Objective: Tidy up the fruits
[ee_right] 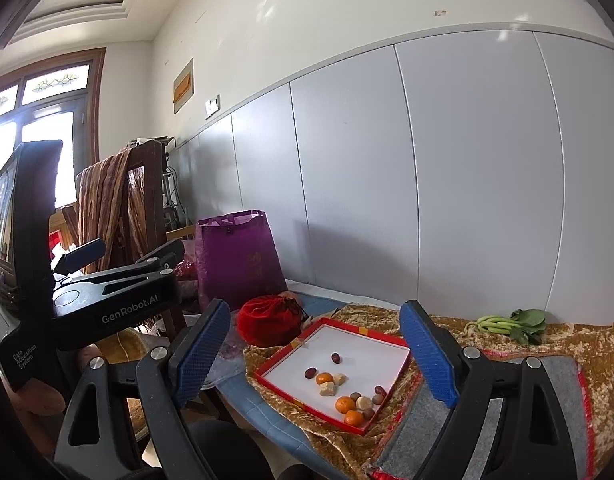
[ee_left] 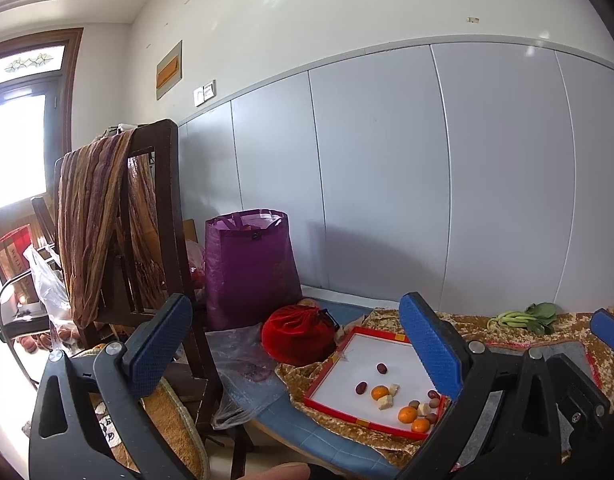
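Fruits (ee_right: 343, 394), orange tangerines and dark red dates, lie in a red-rimmed tray (ee_right: 359, 332); both tongs released, empty.

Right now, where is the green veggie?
In both wrist views the green vegetable lies at the far right on the gold patterned cloth, close to the grey wall panel, beyond the red-rimmed tray.

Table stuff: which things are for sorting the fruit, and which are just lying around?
For the job: red tray, oranges, dark red fruits, pale fruit chunks.

Just lying around: purple bag, red pouch, green vegetable, chair.
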### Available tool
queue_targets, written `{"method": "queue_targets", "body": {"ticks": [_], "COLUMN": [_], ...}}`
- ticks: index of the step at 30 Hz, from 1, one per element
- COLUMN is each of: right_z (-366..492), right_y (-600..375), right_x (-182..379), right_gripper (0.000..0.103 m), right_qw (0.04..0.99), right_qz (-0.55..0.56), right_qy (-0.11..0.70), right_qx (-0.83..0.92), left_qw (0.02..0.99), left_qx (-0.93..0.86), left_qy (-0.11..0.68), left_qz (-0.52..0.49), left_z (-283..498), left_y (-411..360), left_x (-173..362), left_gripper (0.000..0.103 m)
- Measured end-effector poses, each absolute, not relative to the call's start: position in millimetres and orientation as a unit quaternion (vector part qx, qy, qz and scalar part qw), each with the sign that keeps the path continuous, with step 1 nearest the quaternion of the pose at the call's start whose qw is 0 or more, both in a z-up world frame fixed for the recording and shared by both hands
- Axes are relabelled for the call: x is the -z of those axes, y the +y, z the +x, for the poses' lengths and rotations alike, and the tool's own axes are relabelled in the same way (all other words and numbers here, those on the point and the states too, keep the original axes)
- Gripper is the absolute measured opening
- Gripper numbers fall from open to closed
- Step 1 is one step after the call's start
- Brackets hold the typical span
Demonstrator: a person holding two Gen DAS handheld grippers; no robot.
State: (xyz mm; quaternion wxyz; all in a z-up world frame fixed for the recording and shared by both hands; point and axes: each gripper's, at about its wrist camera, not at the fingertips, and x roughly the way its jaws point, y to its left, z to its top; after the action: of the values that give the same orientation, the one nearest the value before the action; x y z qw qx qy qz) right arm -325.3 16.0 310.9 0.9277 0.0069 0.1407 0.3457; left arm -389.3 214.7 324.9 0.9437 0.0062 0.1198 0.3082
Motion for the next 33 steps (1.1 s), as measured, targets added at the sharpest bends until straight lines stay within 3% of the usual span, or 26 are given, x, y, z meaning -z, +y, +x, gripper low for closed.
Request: {"method": "queue_targets", "body": {"ticks": [33], "right_z": [-323.8], "right_y": [31.3], "right_x": [-301.3], "right_gripper": [0.088], "right_qw": [0.925], "right_qz": [0.013], "right_qy": [0.182], "right_qx": [-0.334], "left_qw": [0.937], "left_qx": [-0.323], "left_qy": [0.135], "left_qz": [-0.005], "left_z": [-390.9], "left_y": [225.6], "left_x": [-312.4], "left_gripper": [0.103]}}
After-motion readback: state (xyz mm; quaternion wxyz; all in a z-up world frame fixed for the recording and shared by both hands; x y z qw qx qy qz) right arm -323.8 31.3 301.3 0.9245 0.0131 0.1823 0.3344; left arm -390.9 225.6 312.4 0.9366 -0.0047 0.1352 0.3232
